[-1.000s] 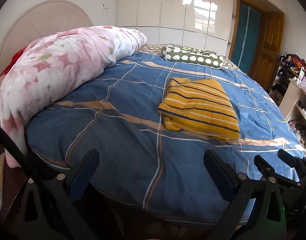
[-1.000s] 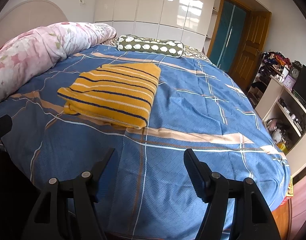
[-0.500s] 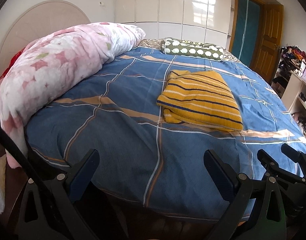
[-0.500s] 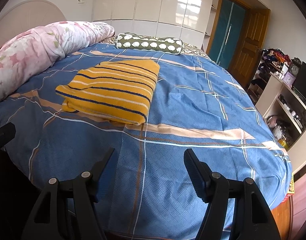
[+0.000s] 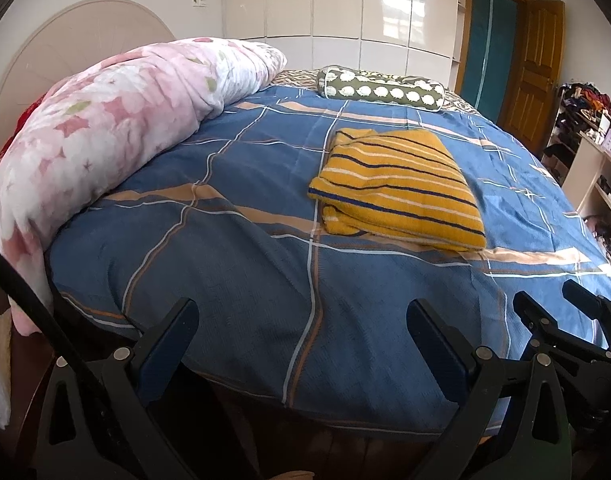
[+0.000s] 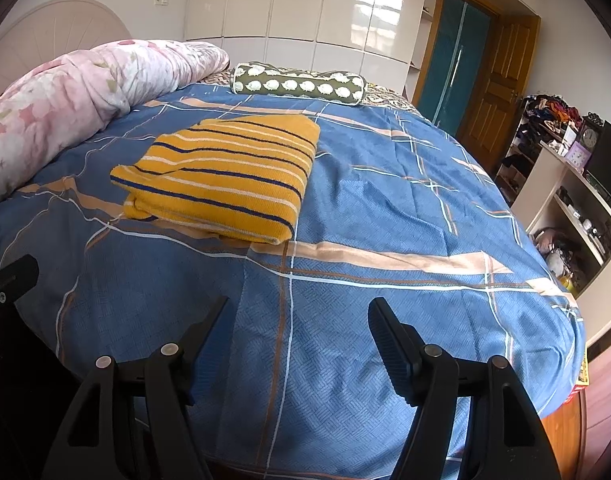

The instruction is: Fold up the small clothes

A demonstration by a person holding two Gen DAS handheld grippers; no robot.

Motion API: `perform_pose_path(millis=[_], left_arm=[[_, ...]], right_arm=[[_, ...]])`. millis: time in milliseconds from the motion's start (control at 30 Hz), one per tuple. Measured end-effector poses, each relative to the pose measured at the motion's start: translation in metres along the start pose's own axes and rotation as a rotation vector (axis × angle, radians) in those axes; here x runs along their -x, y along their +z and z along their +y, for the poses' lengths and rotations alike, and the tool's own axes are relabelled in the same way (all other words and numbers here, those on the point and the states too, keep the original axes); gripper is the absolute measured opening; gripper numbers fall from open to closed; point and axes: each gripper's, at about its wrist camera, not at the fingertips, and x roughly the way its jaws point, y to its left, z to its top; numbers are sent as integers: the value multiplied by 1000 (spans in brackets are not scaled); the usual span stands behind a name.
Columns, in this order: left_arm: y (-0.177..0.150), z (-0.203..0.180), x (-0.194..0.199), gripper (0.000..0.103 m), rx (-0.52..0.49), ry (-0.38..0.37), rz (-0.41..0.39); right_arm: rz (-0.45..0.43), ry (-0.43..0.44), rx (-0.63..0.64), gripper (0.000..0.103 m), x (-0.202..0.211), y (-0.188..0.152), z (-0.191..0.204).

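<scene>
A yellow sweater with dark blue and white stripes lies folded into a flat rectangle on the blue plaid bedspread. It also shows in the right wrist view, left of centre. My left gripper is open and empty at the bed's near edge, well short of the sweater. My right gripper is open and empty, also at the near edge. The right gripper shows at the far right of the left wrist view.
A pink floral duvet is rolled along the left side of the bed. A green patterned bolster lies at the far end. White shelves with clutter stand to the right, by a wooden door.
Both grippers have drawn back and down a little from the bed, so the sweater sits slightly farther away. The sweater has not moved and both grippers stay open.
</scene>
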Motion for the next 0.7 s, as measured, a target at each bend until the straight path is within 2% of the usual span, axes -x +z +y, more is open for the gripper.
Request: perform_pose_path(millis=[700], left_arm=[[-5, -5, -8, 103, -30, -9, 50]], right_arm=[[7, -5, -8, 74, -2, -2, 0]])
